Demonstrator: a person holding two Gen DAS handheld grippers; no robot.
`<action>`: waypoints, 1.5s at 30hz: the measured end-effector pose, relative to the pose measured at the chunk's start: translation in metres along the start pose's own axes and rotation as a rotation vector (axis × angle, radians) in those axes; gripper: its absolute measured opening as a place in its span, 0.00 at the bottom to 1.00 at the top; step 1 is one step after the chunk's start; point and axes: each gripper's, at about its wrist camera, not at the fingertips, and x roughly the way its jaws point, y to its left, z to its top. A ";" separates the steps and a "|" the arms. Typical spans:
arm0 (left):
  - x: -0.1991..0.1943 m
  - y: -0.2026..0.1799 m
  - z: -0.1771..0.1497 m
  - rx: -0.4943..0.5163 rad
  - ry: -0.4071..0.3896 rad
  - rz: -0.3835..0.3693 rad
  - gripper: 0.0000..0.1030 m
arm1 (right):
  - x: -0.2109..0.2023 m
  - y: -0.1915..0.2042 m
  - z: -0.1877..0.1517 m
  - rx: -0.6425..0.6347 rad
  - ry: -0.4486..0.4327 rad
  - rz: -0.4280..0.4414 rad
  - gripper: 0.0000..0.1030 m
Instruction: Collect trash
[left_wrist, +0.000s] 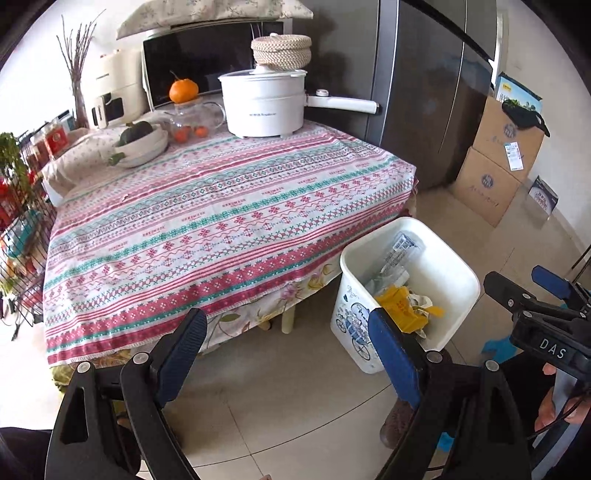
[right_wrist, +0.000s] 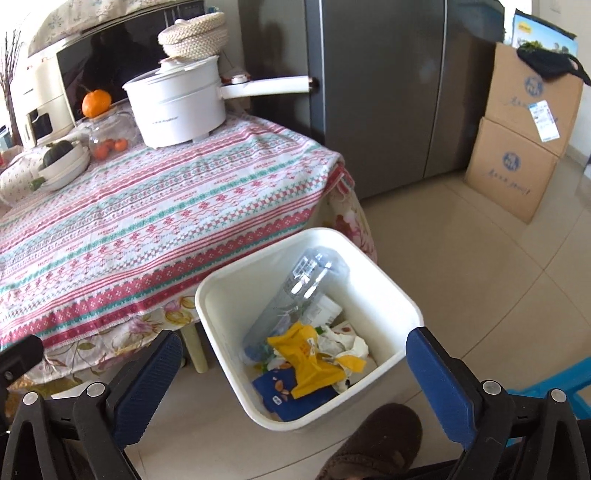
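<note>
A white trash bin stands on the floor by the table's corner; it also shows in the left wrist view. Inside lie a clear plastic bottle, a yellow wrapper, crumpled paper and a blue packet. My left gripper is open and empty, over the floor beside the table edge. My right gripper is open and empty, above the bin; it also shows in the left wrist view.
The table with a patterned cloth carries a white pot, a bowl, a glass jar with an orange on it. A grey fridge and cardboard boxes stand behind. A slippered foot is beside the bin.
</note>
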 end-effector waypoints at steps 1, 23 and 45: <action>-0.001 0.002 -0.001 -0.005 -0.001 0.002 0.88 | 0.002 0.002 0.000 -0.009 0.002 0.000 0.97; -0.010 0.003 -0.002 0.006 -0.071 0.056 1.00 | 0.005 0.021 -0.002 -0.057 -0.015 -0.008 0.97; -0.016 0.006 -0.002 -0.023 -0.079 0.044 1.00 | 0.006 0.025 -0.003 -0.067 -0.019 -0.006 0.98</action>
